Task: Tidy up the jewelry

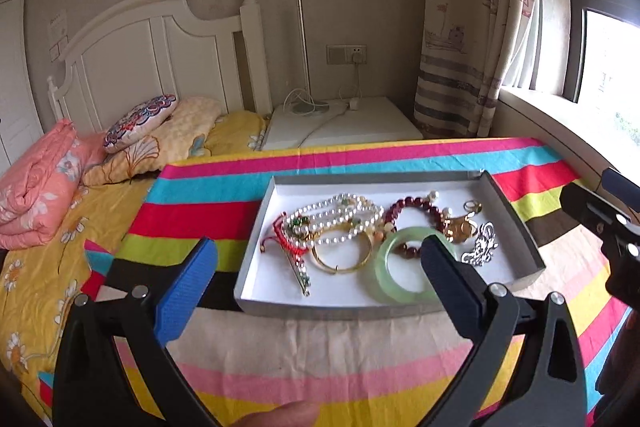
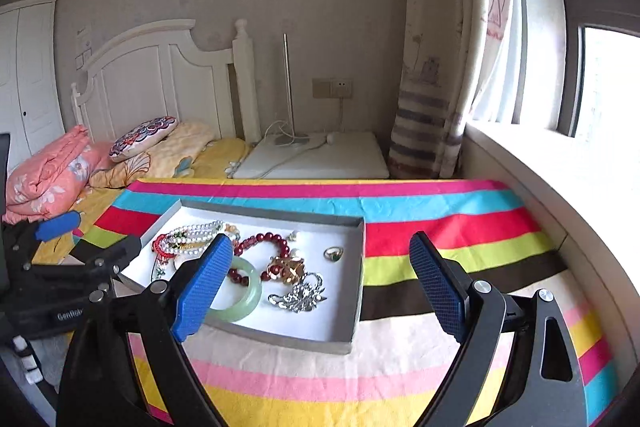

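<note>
Shallow grey cardboard tray with white floor (image 1: 516,227), set on a counter under a bright multicoloured striped cloth (image 1: 224,195), bed to nine o'clock, window to three o'clock. Contents, all loose and partly overlapping: pale green jade bangle (image 1: 384,279) at the tray's six o'clock, rigid, smooth, likely slippery and breakable if dropped, best taken across the band's wall, not across the whole ring; plain gold bangle (image 1: 340,265) just beside it at nine o'clock, stiff, thin; multi-strand white pearl bracelet (image 1: 336,217) at ten o'clock, limp, will drape and may drag the red cord bracelet (image 1: 280,231) lying against it; dark red bead bracelet (image 1: 416,207) at twelve o'clock, passing under the jade bangle; silver openwork brooch (image 1: 480,247) at four o'clock, light, snag-prone; small green-stone ring (image 2: 334,253) at two o'clock, tiny, hard to pinch. Left gripper (image 1: 316,267): jaws spread wide, empty, held above the tray's near edge. Right gripper (image 2: 320,271): likewise wide apart, nothing held, over the tray's right half. Sorting judged not yet begun.
</note>
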{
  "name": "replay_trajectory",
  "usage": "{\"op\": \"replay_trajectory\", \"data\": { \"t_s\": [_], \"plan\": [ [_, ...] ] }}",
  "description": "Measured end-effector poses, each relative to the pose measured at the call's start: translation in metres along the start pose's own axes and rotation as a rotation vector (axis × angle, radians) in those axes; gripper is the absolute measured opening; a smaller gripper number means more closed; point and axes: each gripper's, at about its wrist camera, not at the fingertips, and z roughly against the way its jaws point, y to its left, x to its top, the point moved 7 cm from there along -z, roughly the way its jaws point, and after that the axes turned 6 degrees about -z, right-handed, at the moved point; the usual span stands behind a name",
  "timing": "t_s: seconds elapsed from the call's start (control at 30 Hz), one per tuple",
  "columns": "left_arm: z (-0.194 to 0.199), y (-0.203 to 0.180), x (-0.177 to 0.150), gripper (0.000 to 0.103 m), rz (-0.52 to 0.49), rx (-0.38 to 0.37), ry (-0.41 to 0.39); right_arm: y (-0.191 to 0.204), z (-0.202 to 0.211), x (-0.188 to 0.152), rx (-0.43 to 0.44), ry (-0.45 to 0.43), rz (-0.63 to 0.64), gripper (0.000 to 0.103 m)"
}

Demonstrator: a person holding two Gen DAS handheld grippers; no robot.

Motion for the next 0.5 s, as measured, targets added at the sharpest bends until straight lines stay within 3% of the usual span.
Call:
{"op": "replay_trajectory", "data": {
  "t_s": [0.17, 0.5],
  "plan": [
    [-0.016, -0.002, -0.025, 0.101, 0.037, -0.025, 0.02, -0.006, -0.013, -0.024, -0.023, 0.055, -0.045, 0.086],
    [-0.02, -0.004, -0.037, 0.101, 0.041, -0.043, 0.024, 0.001, -0.036, -0.056, -0.057, 0.127, -0.009, 0.086]
  ]
}}
